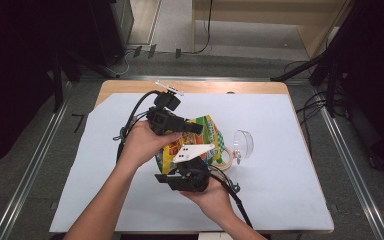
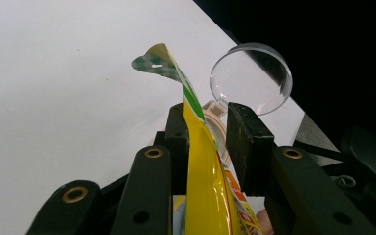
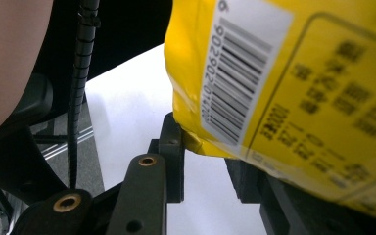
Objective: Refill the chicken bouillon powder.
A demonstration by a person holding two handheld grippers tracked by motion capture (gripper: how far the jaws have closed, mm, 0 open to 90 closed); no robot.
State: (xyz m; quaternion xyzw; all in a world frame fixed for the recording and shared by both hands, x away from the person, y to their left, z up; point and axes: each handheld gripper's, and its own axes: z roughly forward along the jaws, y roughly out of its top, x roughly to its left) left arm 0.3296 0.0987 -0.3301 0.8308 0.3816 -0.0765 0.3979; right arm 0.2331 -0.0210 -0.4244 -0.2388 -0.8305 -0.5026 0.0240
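Centrally over the white table cover [image 1: 105, 170], a yellow snack bag [image 1: 207, 131] is held clear of the surface between two hand-held tongs. The left gripper [image 2: 206, 128] approaches from above; its jaws stand a little apart with the bag's flat top seam between them — the seam lies against one pad, while a sliver of daylight shows beside the other, so whether they pinch it fully cannot be told. The right gripper [image 3: 203, 161] sits below, its jaws on either side of the bag's lower corner; the bag hides the contact, and the grip there cannot be judged either.

Appearance: glossy yellow film, a green-and-white checked band at the upper corner, red and orange print on the front, and a barcode [image 3: 235, 83] with dark text on the back. Handling, as a judgement — light, soft and crinkly, with slippery film and contents likely to crush. Hold is best taken on the flat sealed edges or corners, not the puffed middle.

A clear round dish [image 1: 243, 143] lies just beside the bag, on the table.
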